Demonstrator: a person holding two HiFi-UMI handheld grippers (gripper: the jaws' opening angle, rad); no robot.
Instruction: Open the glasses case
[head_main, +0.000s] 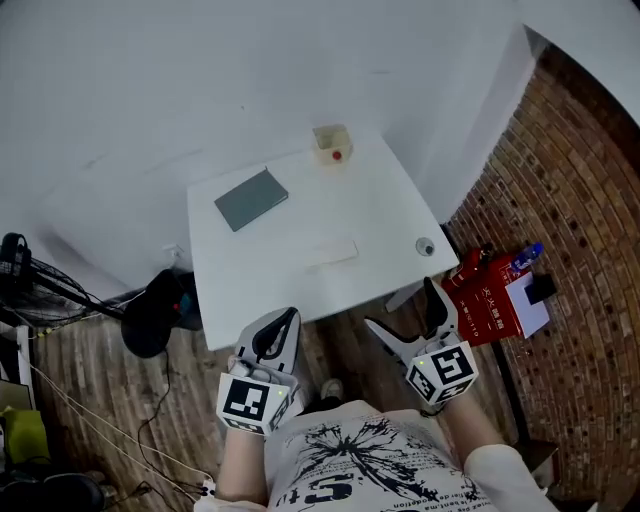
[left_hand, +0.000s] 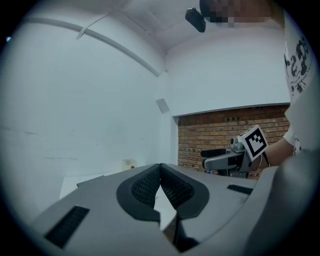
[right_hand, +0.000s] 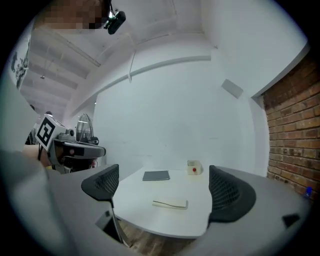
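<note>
grey pad (head_main: 251, 198), small box (head_main: 332, 143), beyond glasses case (head_main: 331, 253)

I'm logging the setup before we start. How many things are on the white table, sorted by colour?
Grey: 2, flat grey slab and small round disc
White: 1, long white case
Cream: 1, small box with a red dot
Total: 4

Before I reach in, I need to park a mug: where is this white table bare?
Widest bare patch: the near-left corner of the white table, bordered by the flat grey rectangular pad and the slim white glasses case. The far edge is busier, by the small cream box.
</note>
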